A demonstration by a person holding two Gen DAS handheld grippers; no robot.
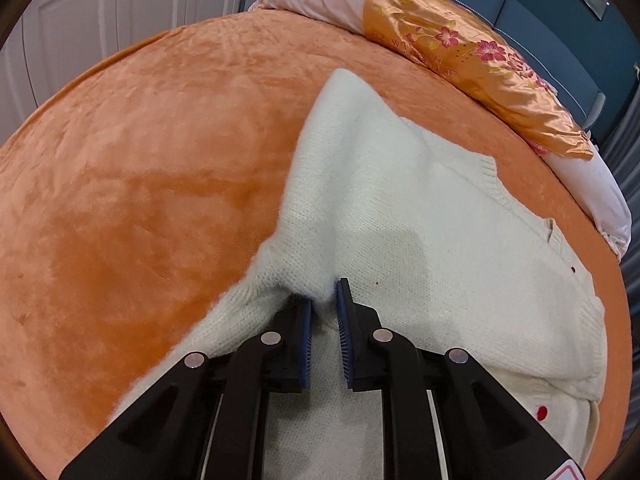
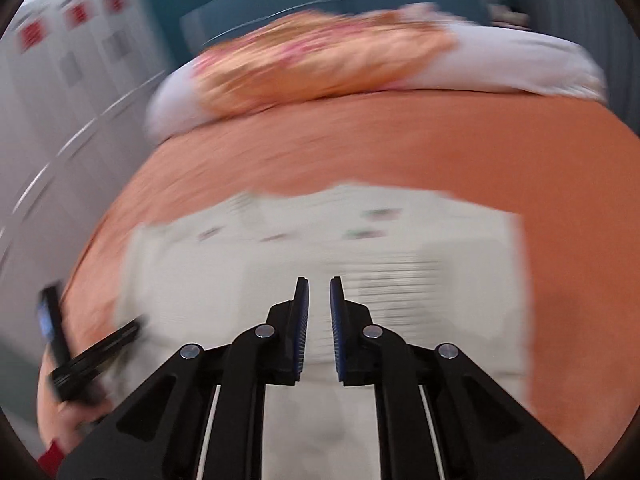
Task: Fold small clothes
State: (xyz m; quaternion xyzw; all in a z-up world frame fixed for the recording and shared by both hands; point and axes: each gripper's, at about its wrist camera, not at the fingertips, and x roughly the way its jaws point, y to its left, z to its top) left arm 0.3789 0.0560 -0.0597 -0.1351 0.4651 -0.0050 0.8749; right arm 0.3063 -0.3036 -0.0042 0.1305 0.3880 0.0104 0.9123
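Observation:
A small white knit cardigan (image 1: 420, 216) with red buttons lies on the orange bed cover (image 1: 140, 152). My left gripper (image 1: 324, 300) is shut on a bunched fold of its knit, lifted off the bed, and one side is folded over toward the far end. In the right wrist view the picture is blurred by motion. The cardigan (image 2: 248, 280) lies flat below. My right gripper (image 2: 319, 286) hangs above it with its jaws a small gap apart and nothing between them. My left gripper (image 2: 80, 356) shows at the far left.
An orange floral satin cover lies over pale pillows (image 1: 472, 48) along the head of the bed, also seen in the right wrist view (image 2: 320, 60). A dark blue headboard (image 1: 560, 20) stands behind. White wardrobe doors (image 1: 100, 8) stand to the left.

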